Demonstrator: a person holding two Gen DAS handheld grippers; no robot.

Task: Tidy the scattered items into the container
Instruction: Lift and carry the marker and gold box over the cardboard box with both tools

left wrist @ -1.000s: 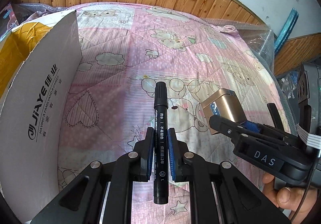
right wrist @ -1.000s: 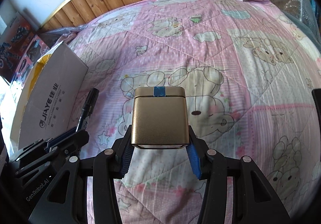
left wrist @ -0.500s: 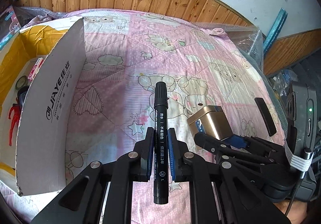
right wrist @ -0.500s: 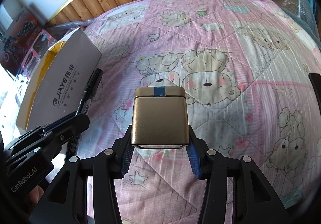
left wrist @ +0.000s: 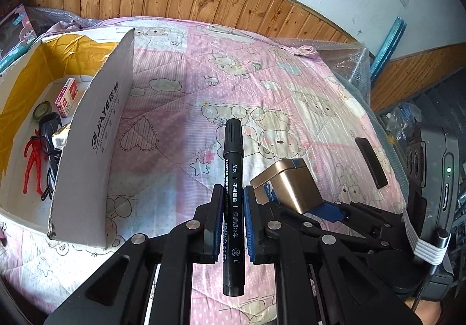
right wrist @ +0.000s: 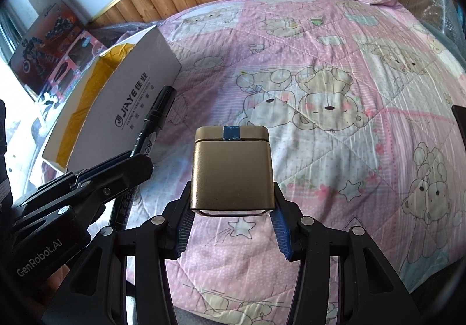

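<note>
Your left hand-held gripper (left wrist: 233, 223): jaws clamped narrow on black marker (left wrist: 233, 167), pads at mid-barrel. Your right hand-held gripper (right wrist: 231, 226): jaws spread wide, gripping gold tin (right wrist: 232, 170) by its sides. Both held side by side above bed.

A black marker (left wrist: 233, 179), a gold tin (right wrist: 232, 170) with blue tape, a pink bear-print quilt (right wrist: 335, 77), a white box (left wrist: 96, 135) lined yellow, a red figure (left wrist: 32, 162).
</note>
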